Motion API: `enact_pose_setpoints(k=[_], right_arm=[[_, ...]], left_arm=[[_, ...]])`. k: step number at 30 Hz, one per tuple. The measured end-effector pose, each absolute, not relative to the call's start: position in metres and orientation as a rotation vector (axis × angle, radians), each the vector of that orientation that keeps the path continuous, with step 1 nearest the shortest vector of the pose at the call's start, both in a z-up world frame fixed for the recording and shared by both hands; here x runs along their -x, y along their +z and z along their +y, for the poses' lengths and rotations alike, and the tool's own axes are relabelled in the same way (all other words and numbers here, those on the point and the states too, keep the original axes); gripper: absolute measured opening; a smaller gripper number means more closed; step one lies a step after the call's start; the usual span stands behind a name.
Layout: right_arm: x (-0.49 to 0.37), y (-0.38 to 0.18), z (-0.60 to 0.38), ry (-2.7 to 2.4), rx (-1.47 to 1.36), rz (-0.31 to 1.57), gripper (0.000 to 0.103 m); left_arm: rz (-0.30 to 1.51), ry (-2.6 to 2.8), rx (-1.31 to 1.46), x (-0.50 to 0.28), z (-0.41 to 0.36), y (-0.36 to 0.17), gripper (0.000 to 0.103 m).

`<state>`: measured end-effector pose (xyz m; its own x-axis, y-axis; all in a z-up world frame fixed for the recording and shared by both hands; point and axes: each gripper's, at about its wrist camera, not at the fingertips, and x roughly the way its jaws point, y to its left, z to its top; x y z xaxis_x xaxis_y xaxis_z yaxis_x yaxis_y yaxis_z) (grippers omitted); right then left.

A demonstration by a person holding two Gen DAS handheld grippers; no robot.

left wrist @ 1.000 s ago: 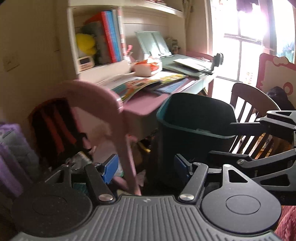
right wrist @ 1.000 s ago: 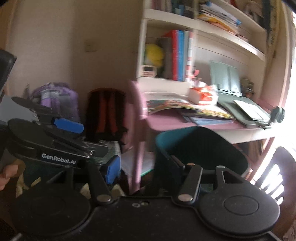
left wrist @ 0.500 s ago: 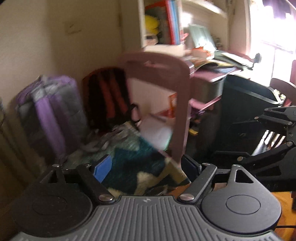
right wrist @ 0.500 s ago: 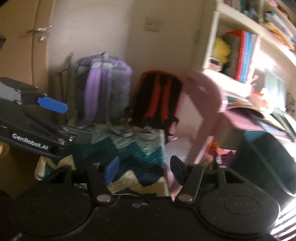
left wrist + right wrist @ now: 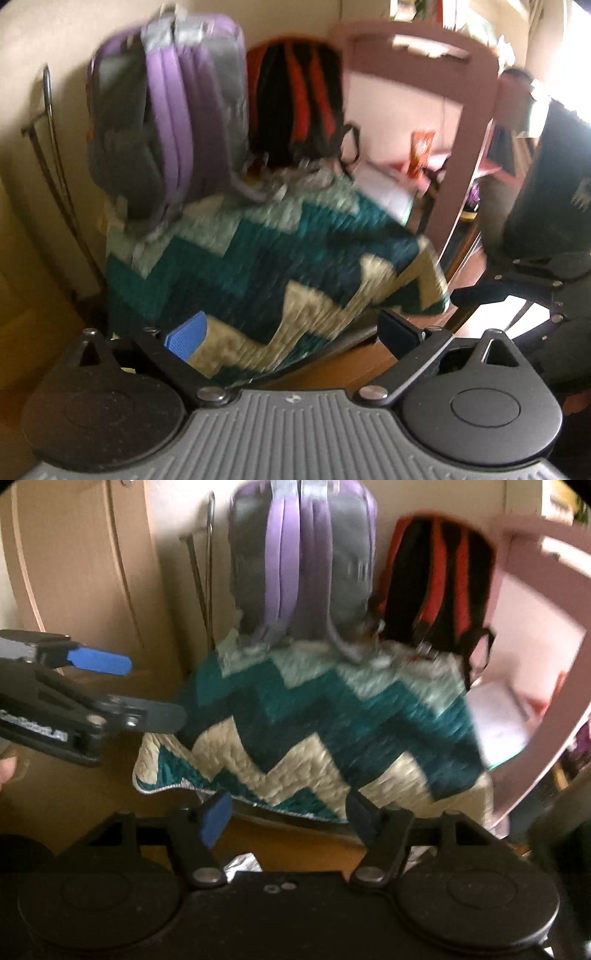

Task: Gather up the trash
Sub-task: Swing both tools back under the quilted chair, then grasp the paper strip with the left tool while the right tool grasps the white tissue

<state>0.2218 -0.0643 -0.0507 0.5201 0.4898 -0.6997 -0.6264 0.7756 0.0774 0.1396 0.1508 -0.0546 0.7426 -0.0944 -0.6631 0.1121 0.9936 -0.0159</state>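
Both views are smeared by motion, so small detail is read with caution.

Landmark: the zigzag quilt (image 5: 332, 731), teal and cream, draped over a low surface. Behind the quilt a purple backpack (image 5: 303, 561) and a red-and-black backpack (image 5: 439, 579) are leaned at the wall; right of the quilt a pink chair (image 5: 476, 122) and the dark bin (image 5: 554, 177) are seen.

Trash: a crumpled silvery scrap (image 5: 242, 864), probably foil, is seen on the floor just in front of the quilt, beneath the right gripper (image 5: 288, 812).

The jaws of the right gripper and the left gripper (image 5: 291, 332) are opening wide; nothing is held between either pair.

Risks, largest first:
- The quilt hem could be pinched with the scrap, since it hangs close.
- The two grippers could be knocked together; they are near.
- The thin scrap could be pushed away, not gripped.
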Motion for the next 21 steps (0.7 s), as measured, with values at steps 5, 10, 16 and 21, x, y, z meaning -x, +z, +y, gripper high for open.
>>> enact_pose_setpoints(k=[5,10,16,21], right_arm=[[-0.248,-0.122,-0.037,0.700,0.193,0.875,0.071],[-0.265,-0.188,-0.004,0.723,0.242,0.959,0.071],[-0.289,-0.266,0.041,0.717,0.349,1.050,0.071],[-0.305,-0.332,0.074,0.748,0.395,1.134,0.071]], left_arm=[[0.799,-0.086,-0.063,-0.164,0.184,-0.127,0.100],[0.853,-0.089,-0.100,-0.184,0.213,-0.201,0.100],[0.970,-0.110,-0.092,-0.199,0.244,-0.293,0.100],[1.060,-0.148,-0.122,-0.192,0.257,-0.370,0.100]])
